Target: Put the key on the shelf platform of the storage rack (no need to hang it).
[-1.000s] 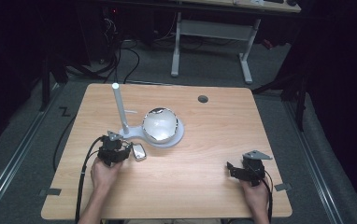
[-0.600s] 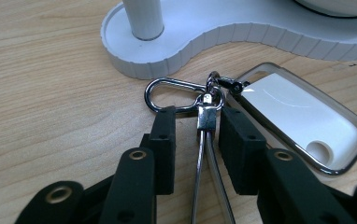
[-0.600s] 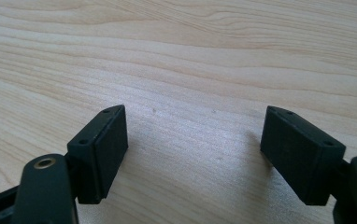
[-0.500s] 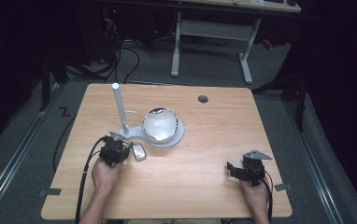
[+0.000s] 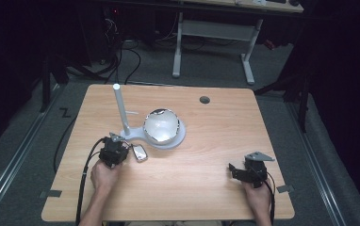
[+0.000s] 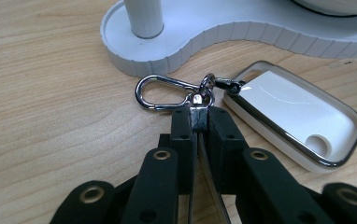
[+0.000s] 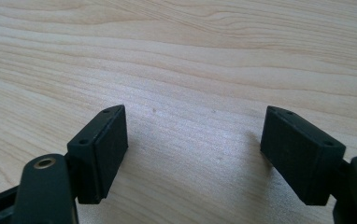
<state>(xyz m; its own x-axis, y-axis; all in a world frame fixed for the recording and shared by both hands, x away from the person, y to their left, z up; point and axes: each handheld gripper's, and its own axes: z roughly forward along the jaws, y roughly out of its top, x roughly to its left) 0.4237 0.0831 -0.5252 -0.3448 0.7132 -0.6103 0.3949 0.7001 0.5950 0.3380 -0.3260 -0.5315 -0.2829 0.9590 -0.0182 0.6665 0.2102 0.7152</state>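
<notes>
A white key fob (image 6: 293,112) with a chrome rim lies on the wooden table (image 5: 192,188), just in front of a white stand base (image 6: 190,32). A chrome snap hook (image 6: 160,93) and a swivel join the fob to a short strap. My left gripper (image 6: 199,116) is shut on the strap's metal end, its jaws having just closed on it. In the high view the left gripper (image 5: 124,150) sits right beside the fob (image 5: 140,152). My right gripper (image 7: 193,140) rests open over bare wood near the front right (image 5: 233,170).
The white base (image 5: 168,140) carries an upright white post (image 5: 120,108) and a shiny round dome (image 5: 161,125), close behind the left gripper. A dark cable hole (image 5: 204,100) sits near the table's far edge. Dark floor and desk legs lie beyond.
The left gripper's jaws look narrower around the key ring's strap than before. Both hands have stayed in place.
</notes>
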